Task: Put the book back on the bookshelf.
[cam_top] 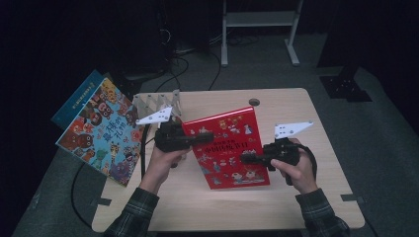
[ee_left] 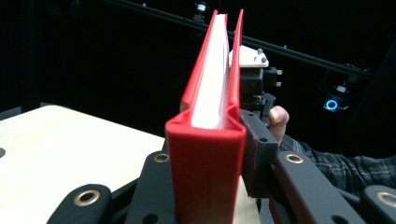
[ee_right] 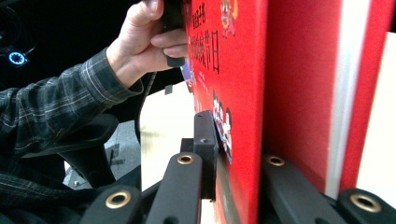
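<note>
A red picture book (cam_top: 227,148) is held tilted above the wooden table (cam_top: 301,118), cover facing the person. My left gripper (cam_top: 207,137) clamps its left, spine edge. In the left gripper view the red spine (ee_left: 205,163) sits between the jaws, and the right pad (ee_left: 256,149) presses on the cover. My right gripper (cam_top: 245,159) grips the book's right part. In the right gripper view the book (ee_right: 243,70) stands between the jaws, with the left pad (ee_right: 205,140) against its printed cover. The other hand (ee_right: 149,42) holds its gripper farther along the book.
A slatted wooden rack (cam_top: 157,102) stands at the table's back left. A colourful blue picture book (cam_top: 101,133) leans out past the left edge, with a darker blue book (cam_top: 79,96) behind it. A metal stand (cam_top: 257,19) is on the floor beyond the table.
</note>
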`<state>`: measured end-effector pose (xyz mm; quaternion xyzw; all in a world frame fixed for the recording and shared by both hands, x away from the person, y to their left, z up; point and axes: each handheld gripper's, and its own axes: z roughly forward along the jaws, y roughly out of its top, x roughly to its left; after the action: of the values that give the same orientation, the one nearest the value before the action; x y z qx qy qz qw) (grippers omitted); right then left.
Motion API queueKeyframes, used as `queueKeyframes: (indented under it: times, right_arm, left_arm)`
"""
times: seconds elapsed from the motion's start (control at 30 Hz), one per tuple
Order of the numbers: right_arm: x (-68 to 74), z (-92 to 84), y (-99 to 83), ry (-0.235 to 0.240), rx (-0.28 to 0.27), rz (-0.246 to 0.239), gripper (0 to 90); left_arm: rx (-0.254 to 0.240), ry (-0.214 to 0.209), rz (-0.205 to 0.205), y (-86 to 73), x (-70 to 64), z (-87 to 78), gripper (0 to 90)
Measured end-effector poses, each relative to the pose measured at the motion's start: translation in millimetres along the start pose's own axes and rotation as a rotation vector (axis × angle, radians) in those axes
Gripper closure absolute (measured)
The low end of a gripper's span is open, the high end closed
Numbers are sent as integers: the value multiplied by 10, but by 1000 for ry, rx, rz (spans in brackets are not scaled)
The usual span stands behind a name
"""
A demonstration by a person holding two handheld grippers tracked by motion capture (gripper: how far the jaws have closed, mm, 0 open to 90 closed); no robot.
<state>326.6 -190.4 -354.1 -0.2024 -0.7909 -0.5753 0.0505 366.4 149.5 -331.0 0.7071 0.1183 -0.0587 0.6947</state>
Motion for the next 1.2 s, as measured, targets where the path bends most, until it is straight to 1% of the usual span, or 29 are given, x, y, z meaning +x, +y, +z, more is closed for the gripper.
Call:
queueKeyframes:
  times: [0.13, 0.2, 0.27, 0.3, 0.43, 0.53, 0.57, 0.63, 0.67, 0.73, 0.83, 0.87, 0.97, 1.03, 1.07, 1.2]
  right_arm:
    - [-12, 20, -11, 3, 21, -3, 804]
    - [-18, 28, -18, 4, 24, -3, 799]
    - [-27, 41, -29, 5, 37, -5, 792]
    - [-30, 47, -36, 7, 41, -3, 787]
    - [-38, 56, -49, 5, 53, -9, 777]
    - [-40, 59, -58, 2, 58, -15, 773]
    - [-39, 62, -69, -1, 57, -21, 755]
    - [-49, 63, -76, 11, 56, -17, 725]
    - [-49, 63, -76, 11, 56, -17, 725]
    - [-63, 41, -83, 23, 42, -12, 700]
    - [-74, 7, -93, 15, 38, -12, 693]
    - [-83, -24, -109, 25, 26, -3, 691]
    - [-82, -39, -114, 25, 25, -8, 688]
    - [-91, -62, -115, 31, 18, 0, 680]
    - [-100, -83, -117, 26, 8, -2, 680]
    - [-105, -110, -124, 26, 4, -1, 680]
  left_arm:
    - [17, -14, 17, 54, -42, 18, 738]
    - [24, -14, 24, 68, -55, 25, 748]
    - [43, -11, 38, 100, -76, 37, 751]
    - [62, -7, 51, 126, -96, 48, 755]
    - [81, 1, 60, 152, -117, 68, 763]
    - [94, 0, 59, 161, -117, 77, 767]
    - [100, 4, 57, 164, -115, 85, 768]
    - [99, 4, 56, 164, -112, 85, 770]
    - [99, 4, 56, 164, -112, 85, 770]
    - [94, 7, 54, 166, -112, 78, 771]
    - [96, 8, 60, 172, -115, 67, 775]
    - [99, 5, 60, 176, -118, 66, 778]
    - [104, 4, 63, 178, -124, 80, 778]
    - [101, 5, 60, 178, -120, 72, 779]
    - [100, 6, 60, 178, -119, 67, 781]
    - [103, 4, 61, 179, -118, 55, 783]
